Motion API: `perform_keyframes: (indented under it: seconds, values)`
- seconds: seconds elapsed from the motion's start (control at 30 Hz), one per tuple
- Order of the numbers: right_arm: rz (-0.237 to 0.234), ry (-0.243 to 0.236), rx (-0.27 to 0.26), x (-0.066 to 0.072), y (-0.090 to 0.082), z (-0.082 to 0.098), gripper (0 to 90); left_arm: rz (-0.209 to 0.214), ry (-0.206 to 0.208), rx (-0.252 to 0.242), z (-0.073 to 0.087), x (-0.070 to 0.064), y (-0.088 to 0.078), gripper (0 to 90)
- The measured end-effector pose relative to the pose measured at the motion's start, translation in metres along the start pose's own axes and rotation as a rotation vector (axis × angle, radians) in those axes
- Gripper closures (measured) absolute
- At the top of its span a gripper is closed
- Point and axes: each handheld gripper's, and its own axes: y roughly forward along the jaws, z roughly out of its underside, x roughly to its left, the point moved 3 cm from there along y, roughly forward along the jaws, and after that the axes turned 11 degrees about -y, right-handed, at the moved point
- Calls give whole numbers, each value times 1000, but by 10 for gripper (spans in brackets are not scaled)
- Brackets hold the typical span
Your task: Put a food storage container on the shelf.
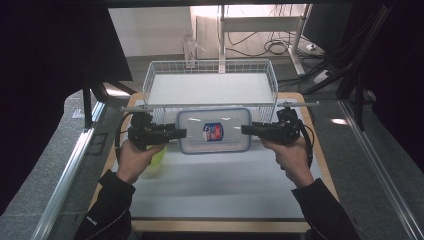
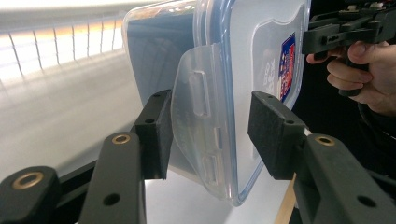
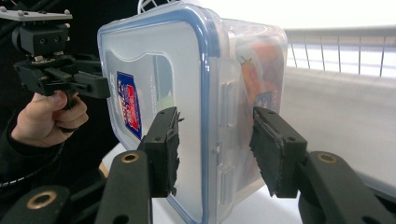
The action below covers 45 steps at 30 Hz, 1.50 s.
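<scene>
The wire basket [image 1: 210, 85] sits at the counter's [image 1: 220, 195] far edge. Just before it hangs the lidded plastic box [image 1: 214, 131] — the left tool [image 1: 181, 133] and right tool [image 1: 246, 130], each half open, clamp its opposite short ends.

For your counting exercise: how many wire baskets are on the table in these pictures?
1. The white wire basket stands at the table's far side, just behind the lidded plastic container held up between both grippers. Nothing suggests another is hidden.
</scene>
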Motion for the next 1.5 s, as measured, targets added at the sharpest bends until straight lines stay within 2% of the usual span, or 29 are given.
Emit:
perform_keyframes:
  seconds: [0.1, 0.17, 0.23, 0.27, 0.5, 0.77, 0.9, 1.2, 1.43, 1.47, 1.5]
  values:
    - [-3, 1, -22, -3, 1, -15, 529, -6, 6, -10, -16, -1, -4, 513]
    - [-3, 1, -27, -4, 2, -19, 529, -4, 8, -13, -21, -1, -6, 513]
    - [0, -3, -43, -6, 2, -31, 530, -5, 11, -18, -28, -1, -7, 513]
    - [0, -3, -43, -6, 2, -31, 530, -5, 11, -21, -32, 0, -8, 513]
    - [-3, -2, -61, -13, 7, -61, 529, -14, 28, -25, -62, 2, -13, 513]
    - [0, 12, -83, -24, 12, -85, 529, -11, 33, -28, -93, 8, -14, 513]
    - [1, 17, -79, -28, 15, -91, 529, -6, 23, -26, -103, 14, -11, 513]
    - [9, 56, -82, -50, 28, -104, 526, -6, 4, -35, -122, 30, -1, 511]
    - [26, 64, -73, -57, 35, -108, 521, -30, -17, -40, -120, 39, 8, 499]
    - [28, 71, -72, -59, 37, -107, 521, -18, -21, -63, -119, 41, 9, 497]
    - [22, 80, -76, -61, 37, -107, 521, -18, -21, -63, -119, 41, 9, 499]
